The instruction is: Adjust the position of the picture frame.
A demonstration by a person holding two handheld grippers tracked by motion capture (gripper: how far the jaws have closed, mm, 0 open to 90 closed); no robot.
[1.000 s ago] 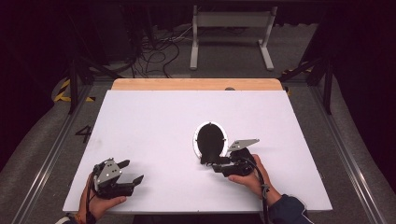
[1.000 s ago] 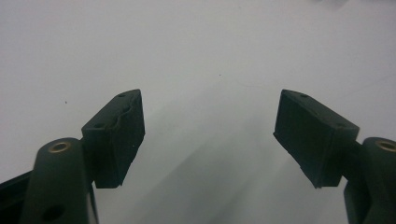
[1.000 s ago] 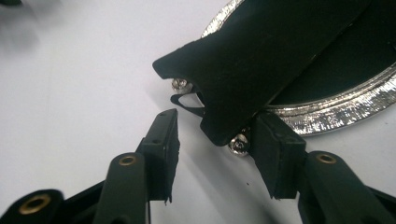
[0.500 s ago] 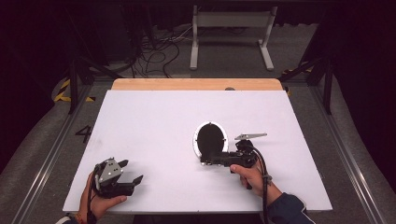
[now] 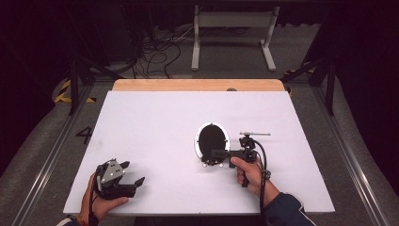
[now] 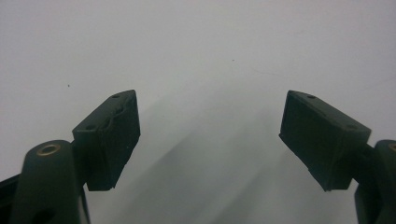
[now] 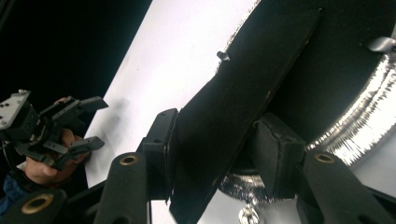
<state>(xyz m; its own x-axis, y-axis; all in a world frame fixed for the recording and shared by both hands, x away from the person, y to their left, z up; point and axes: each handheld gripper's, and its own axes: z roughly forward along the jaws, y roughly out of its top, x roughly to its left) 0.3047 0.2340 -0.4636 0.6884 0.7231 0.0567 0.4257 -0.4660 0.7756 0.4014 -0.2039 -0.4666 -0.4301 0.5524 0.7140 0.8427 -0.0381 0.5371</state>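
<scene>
Right claw (image 5: 217,154) rolled onto its side since earlier, jaws closing on black pan handle (image 7: 233,116) | pan (image 5: 212,140) mid white tabletop (image 5: 155,122) | left claw (image 5: 134,182) wide, empty, near-left of pan | dark room, pan contents unreadable

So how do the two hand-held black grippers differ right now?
The left gripper has its jaws spread wide with nothing but white table between them; the right gripper has its jaws around a flat black handle, having just been closing. The left sits at the table's near corner; the right is at the round silver-rimmed black pan. Both are black, two-jawed and hand-held.
</scene>
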